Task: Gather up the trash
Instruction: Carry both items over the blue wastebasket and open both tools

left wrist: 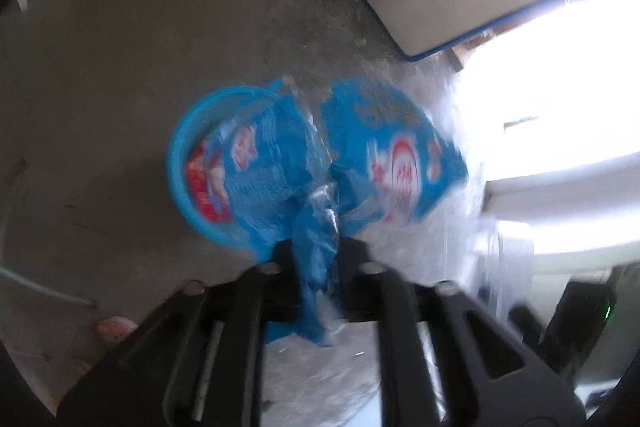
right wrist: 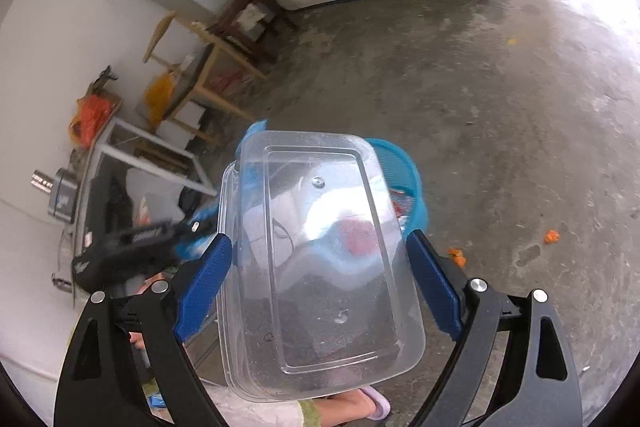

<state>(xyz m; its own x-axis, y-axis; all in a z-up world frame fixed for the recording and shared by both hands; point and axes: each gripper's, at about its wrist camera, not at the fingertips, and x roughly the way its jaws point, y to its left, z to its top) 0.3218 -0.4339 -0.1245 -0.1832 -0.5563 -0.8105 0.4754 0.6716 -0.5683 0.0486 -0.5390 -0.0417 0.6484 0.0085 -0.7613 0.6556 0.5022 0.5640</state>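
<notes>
Left gripper (left wrist: 316, 247) narrowly parted, twisted neck of blue plastic wrapper (left wrist: 316, 179) running between the jaws, pad contact lost in blur; wrapper fanned over blue basket (left wrist: 180, 155) on concrete floor (left wrist: 120, 67). Right gripper (right wrist: 320, 259) spread wide, blue pads (right wrist: 204, 287) flanking clear plastic container (right wrist: 320, 267), left pad touching, right unclear; basket just beyond.

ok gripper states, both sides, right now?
Left gripper: blue plastic bag between its fingers over the blue basket; grip cannot be told.
Right gripper: closed on the clear plastic container.
</notes>
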